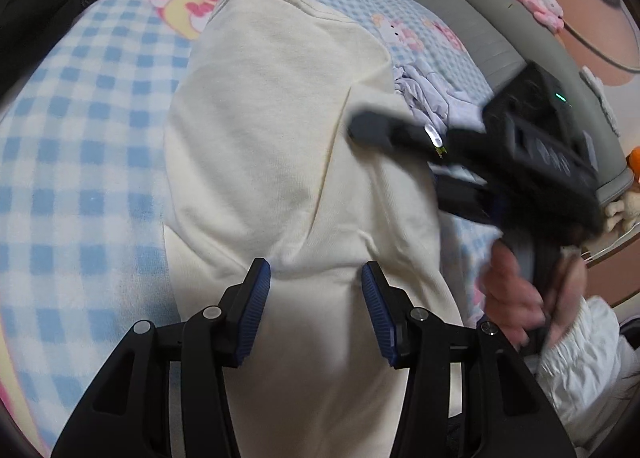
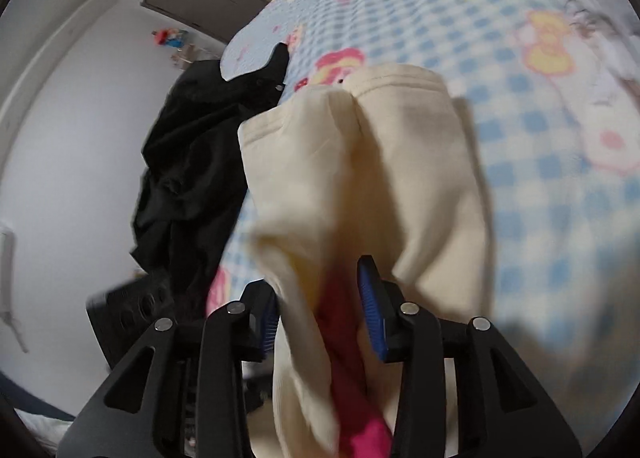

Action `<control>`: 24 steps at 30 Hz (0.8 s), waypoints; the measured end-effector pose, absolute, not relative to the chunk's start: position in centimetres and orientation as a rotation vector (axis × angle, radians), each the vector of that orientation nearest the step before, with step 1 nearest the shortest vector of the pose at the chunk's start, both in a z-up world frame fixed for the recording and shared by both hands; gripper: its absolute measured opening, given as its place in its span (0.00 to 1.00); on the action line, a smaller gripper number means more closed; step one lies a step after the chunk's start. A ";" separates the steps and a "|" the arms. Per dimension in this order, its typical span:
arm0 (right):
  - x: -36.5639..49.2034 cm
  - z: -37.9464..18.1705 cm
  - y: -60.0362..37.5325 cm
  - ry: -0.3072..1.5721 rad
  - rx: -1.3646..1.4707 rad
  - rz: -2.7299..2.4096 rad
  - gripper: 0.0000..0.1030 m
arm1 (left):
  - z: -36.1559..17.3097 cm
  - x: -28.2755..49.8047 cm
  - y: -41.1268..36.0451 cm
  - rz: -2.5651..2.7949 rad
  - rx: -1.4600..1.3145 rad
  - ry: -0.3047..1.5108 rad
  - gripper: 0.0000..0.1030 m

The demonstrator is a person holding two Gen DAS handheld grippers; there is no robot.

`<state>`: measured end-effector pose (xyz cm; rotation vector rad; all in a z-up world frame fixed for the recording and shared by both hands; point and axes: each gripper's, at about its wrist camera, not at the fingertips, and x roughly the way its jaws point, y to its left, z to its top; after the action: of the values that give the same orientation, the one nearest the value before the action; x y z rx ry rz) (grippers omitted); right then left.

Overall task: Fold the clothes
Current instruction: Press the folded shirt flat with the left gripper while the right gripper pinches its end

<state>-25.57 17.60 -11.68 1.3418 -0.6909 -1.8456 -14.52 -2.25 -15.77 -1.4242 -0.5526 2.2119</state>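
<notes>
Across the bed (image 1: 80,130), with its blue-and-white checked blanket printed with pink cartoon figures, a cream garment (image 1: 272,162) is lying stretched lengthwise, and the folding looks only partly done. In the left wrist view its far end, a ribbed hem or cuff, is resting flat on the blanket, and a long soft ridge is running down the middle as if one side is already turned over the other, though I cannot tell how many layers are stacked. Nearer the camera the cloth is bunching into a waist between the pads of the left claw (image 1: 316,310), whose jaws are standing apart with the fabric draped between them; the pads seem to be touching it only loosely, so I am reading that claw as open rather than clamped. The right claw (image 2: 320,314), held in a hand (image 1: 516,298) with a white puffy sleeve, is gripping a lifted fold of the same cream cloth, with something bright pink (image 2: 352,378) showing inside the fold, perhaps a lining or print. The knit looks thick, matte and limp, like sweatshirt jersey, sagging in broad rounded creases rather than sharp ones. A black garment (image 2: 192,162) is heaped at the bed's edge and a pale lilac piece (image 1: 424,94) is crumpled near the grey padded headboard (image 1: 472,34), both apparently unfolded, so most of the work seems to be waiting.
</notes>
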 end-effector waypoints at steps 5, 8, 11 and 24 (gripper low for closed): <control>-27.2 -8.2 16.0 -0.568 1.258 -1.908 0.12 | -15.5 -14.7 -2.2 2.193 -1.438 -0.565 0.48; -25.2 -5.0 15.6 -0.358 1.161 -2.063 0.09 | -15.4 -14.5 -2.1 2.198 -1.422 -0.570 0.49; -24.1 -4.4 15.6 -0.160 1.156 -2.233 0.08 | -13.9 -14.7 -3.1 2.272 -1.371 -0.554 0.45; -27.8 -7.2 18.4 -0.284 1.313 -2.252 0.14 | -11.5 -23.2 -5.8 2.484 -1.348 -0.521 0.46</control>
<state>-27.81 18.38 -7.23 1.3126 -0.2836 -2.2524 -23.15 -5.80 -11.51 -1.3485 -0.5208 2.4836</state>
